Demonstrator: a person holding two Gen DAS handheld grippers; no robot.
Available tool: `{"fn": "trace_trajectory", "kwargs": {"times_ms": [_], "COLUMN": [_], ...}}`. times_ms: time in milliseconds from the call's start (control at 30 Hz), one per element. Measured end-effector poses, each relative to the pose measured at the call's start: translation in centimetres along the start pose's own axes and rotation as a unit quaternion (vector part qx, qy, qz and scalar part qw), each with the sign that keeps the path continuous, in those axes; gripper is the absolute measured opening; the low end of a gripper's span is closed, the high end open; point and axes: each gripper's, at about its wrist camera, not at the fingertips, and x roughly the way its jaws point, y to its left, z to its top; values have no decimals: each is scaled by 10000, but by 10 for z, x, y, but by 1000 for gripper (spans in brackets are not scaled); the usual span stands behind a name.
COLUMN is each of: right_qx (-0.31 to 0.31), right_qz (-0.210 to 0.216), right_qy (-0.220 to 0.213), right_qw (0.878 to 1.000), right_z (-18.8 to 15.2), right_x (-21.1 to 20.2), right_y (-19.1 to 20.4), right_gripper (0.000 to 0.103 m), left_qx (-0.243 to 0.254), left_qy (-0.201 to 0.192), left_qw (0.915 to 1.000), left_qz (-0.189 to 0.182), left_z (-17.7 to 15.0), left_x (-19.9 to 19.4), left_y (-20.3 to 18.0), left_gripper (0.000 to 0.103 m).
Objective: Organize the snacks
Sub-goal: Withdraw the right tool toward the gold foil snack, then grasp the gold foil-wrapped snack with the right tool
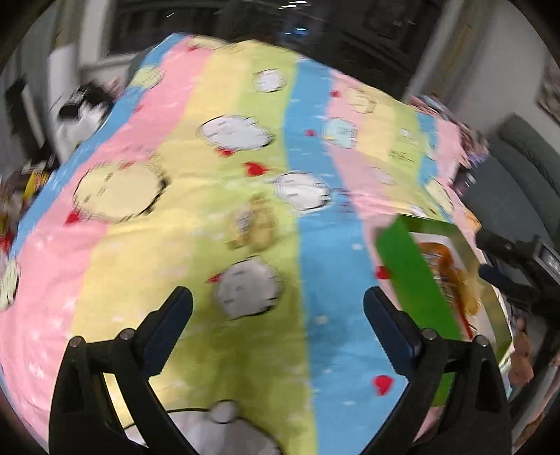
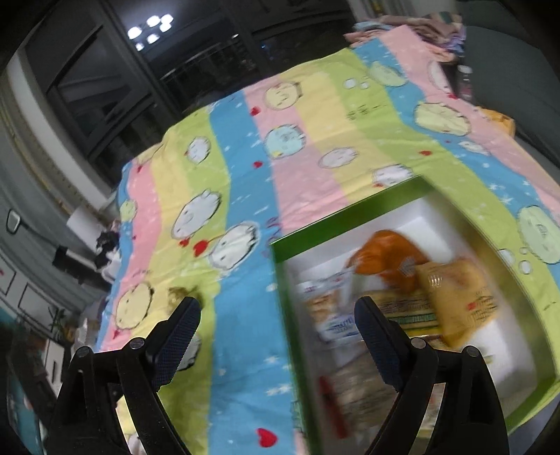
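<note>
Both grippers, left gripper point(image 1: 278, 308) and right gripper point(image 2: 277, 316), gape empty; boxed snacks point(image 2: 402, 301) blurred.

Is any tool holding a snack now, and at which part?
Nothing is held. The left tool and right tool are both open and empty.

- A cartoon-printed cloth point(image 2: 315, 140) in pink, yellow, green and blue stripes covers the surface.
- Dark-framed windows point(image 2: 105, 87) reflect a cluster of ceiling lights point(image 2: 150, 28).
- A grey upholstered chair point(image 1: 525, 168) stands alongside.
</note>
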Motion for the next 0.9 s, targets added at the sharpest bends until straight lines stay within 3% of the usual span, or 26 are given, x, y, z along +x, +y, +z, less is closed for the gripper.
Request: {"fn": "trace_trajectory", "kwargs": {"times_ms": [167, 400, 633, 800, 900], "right_qx": [-263, -637, -831, -1046, -1079], "right_qz": [222, 639, 388, -185, -210], "right_qy": [405, 1160, 1459, 1660, 1771], "right_qw": [9986, 9891, 9850, 9804, 9780], "right_z": [-13, -18, -12, -17, -23], "right_x": [27, 88, 155, 198, 210], "right_y": [36, 95, 145, 161, 162], "right_gripper": [90, 90, 83, 70, 58], "left_qx": [-500, -810, -1007, -1124, -1155], "left_qy": [92, 243, 250, 269, 265], "left_qw": [9979, 9952, 9934, 9920, 9917], "left_qz": [394, 486, 484, 516, 497], "left_z": [2, 5, 6, 7, 7], "left_x": [7, 13, 8, 6, 5], "left_y": [41, 59, 76, 84, 86], "left_gripper": [98, 98, 98, 98, 98]}}
